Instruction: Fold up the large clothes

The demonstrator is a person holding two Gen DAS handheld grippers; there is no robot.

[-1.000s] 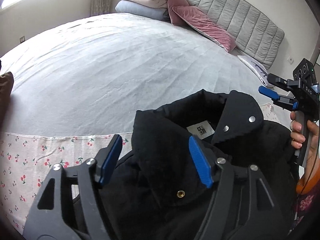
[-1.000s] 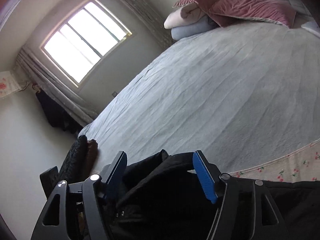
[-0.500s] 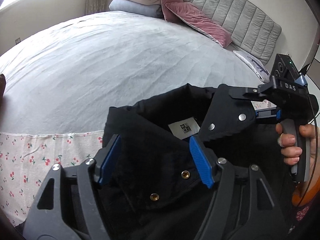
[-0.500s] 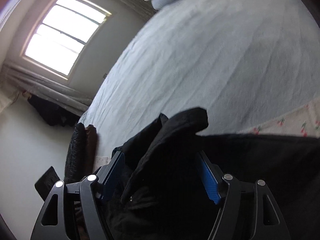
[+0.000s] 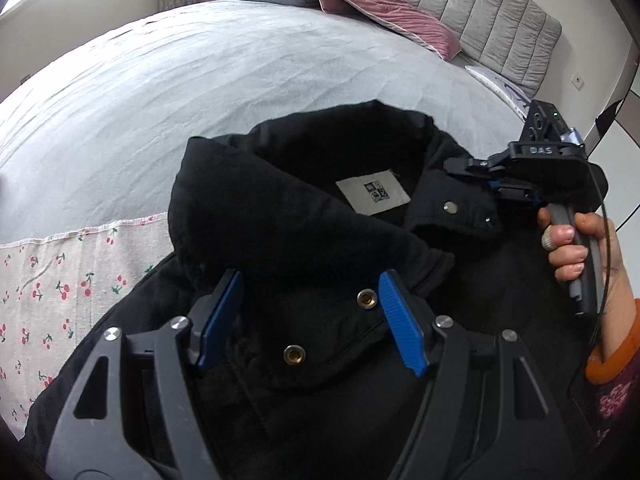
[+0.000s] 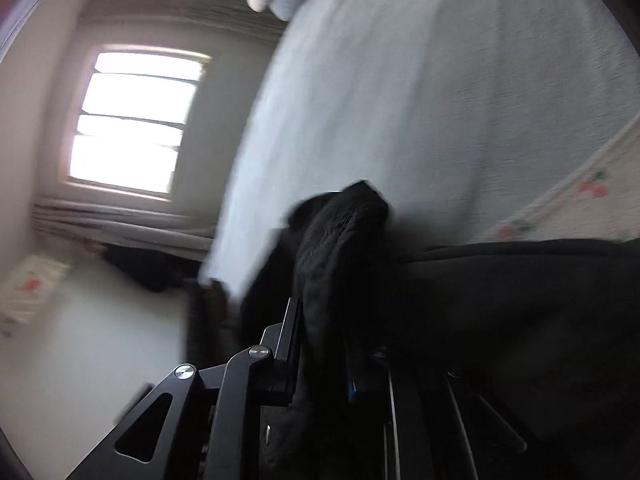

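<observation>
Two grippers on one black padded jacket point(image 5: 320, 320), which lies collar-up at the near edge of the grey-sheeted bed point(image 5: 200, 92). Left gripper point(image 5: 312, 320) is spread wide over the snap placket, gripping nothing, likely lined up to take that side. Right gripper point(image 5: 496, 184) is clamped on the right collar flap, probably to pull the collar flat before folding.

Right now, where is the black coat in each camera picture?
Left wrist view: the black coat fills the middle and bottom, collar toward the bed.
Right wrist view: a blurred fold of it stands at bottom centre, pinched in the right gripper.
Shared landmark: the cherry-print cloth.
</observation>
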